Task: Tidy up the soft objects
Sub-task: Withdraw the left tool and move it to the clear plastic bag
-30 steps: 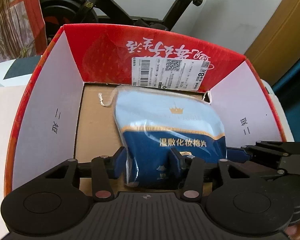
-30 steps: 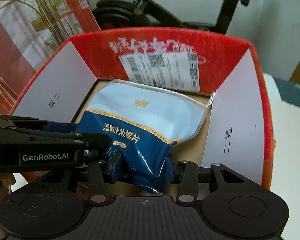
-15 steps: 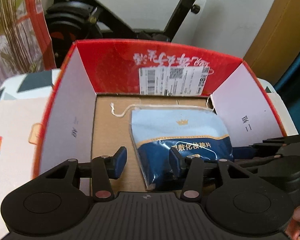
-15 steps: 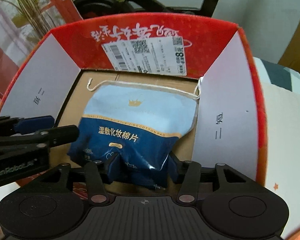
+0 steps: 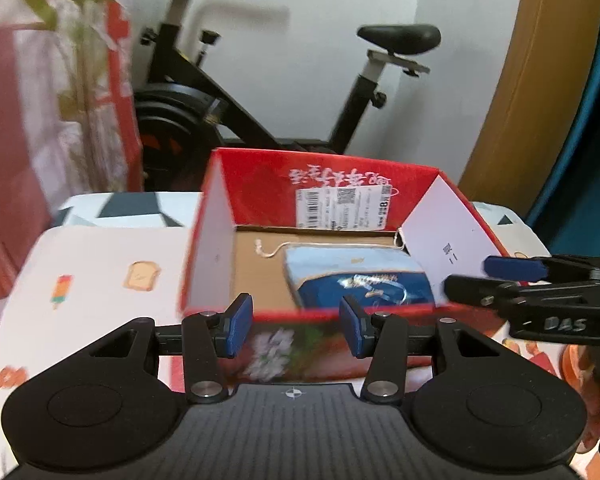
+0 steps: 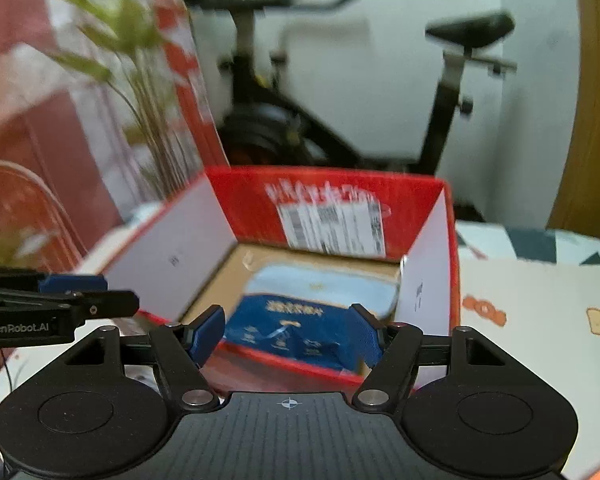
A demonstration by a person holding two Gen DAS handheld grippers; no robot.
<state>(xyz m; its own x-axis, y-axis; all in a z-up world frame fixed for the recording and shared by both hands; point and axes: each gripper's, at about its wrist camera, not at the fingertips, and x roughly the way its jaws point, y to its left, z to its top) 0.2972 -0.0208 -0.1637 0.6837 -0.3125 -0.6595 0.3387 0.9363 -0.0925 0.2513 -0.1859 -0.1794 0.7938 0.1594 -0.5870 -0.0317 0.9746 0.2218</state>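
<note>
A blue bag of cotton pads point(image 5: 360, 276) lies on the cardboard floor of the open red box point(image 5: 260, 184), toward its right side. My left gripper point(image 5: 296, 330) hovers open before the box's near wall, nothing between its blue pads. The right gripper point(image 5: 520, 280) shows at the right edge of that view, level with the box's right flap. In the right wrist view the bag point(image 6: 300, 320) sits inside the box point(image 6: 252, 200). My right gripper point(image 6: 288, 330) is over the near rim with its jaws opening, pads clear of the bag. The left gripper point(image 6: 72, 300) shows at the left.
The box stands on a table with a white patterned cloth point(image 5: 100, 272). An exercise bike point(image 5: 204, 120) stands behind the table. A leafy plant point(image 6: 140, 80) and a red-and-white panel are at the back left, a wooden door point(image 5: 520, 100) at the right.
Both grippers let go of the bag and drew back and up out of the box. The bag now rests on the box floor, and the right jaws have widened.
</note>
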